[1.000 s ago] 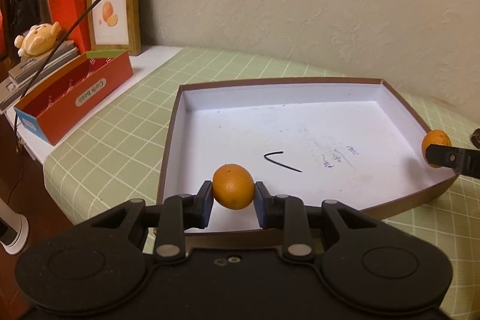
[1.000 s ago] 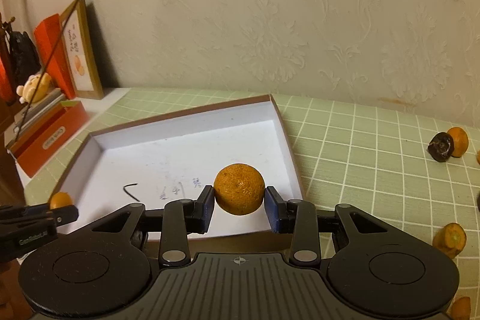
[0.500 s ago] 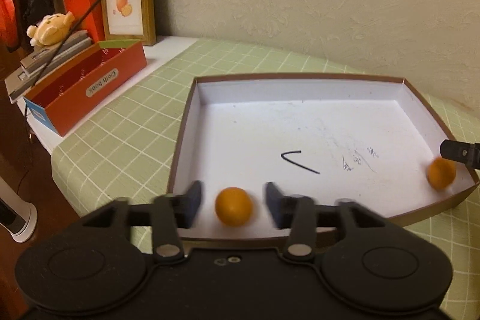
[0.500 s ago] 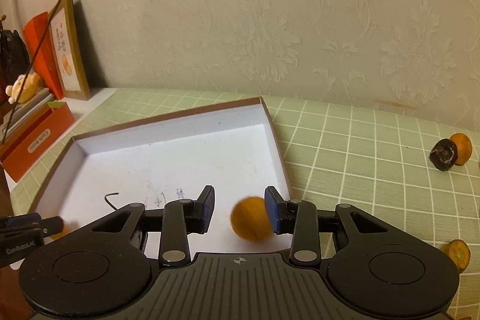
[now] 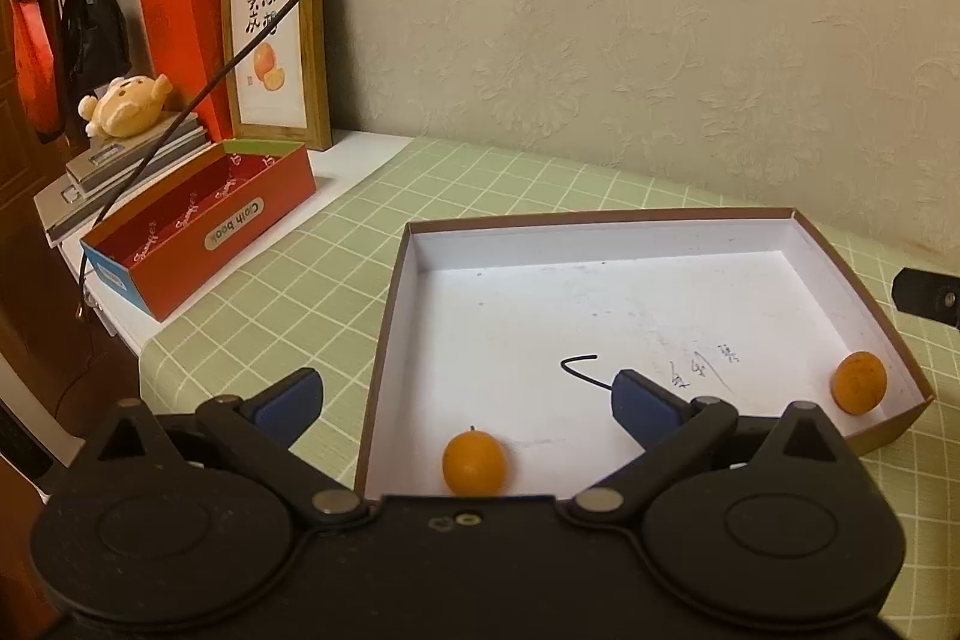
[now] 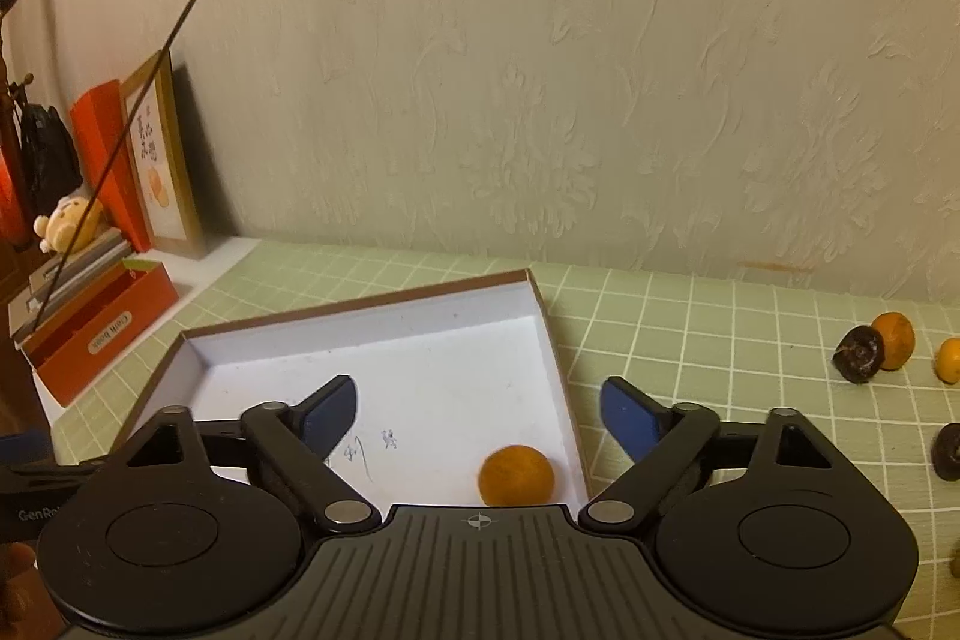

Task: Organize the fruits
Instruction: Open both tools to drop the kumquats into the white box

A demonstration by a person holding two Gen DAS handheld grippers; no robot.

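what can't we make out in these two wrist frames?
- Left wrist view: the right hand-held gripper is cut off by the right edge; only a finger tip shows.
- Right wrist view: loose fruit on the tablecloth is clipped by the right edge, so no full count.
- Right wrist view: the orange in the box is blurred, its bottom hidden by the gripper body.
- Both views: handwriting on the box floor is too small to read.

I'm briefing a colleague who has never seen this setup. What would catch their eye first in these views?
Two small oranges lie in the shallow white box on the green checked tablecloth: one at the near edge between the opening jaws of the left gripper, the other in the right near corner between the opening jaws of the right gripper. More oranges and dark fruits wait on the cloth to the right.
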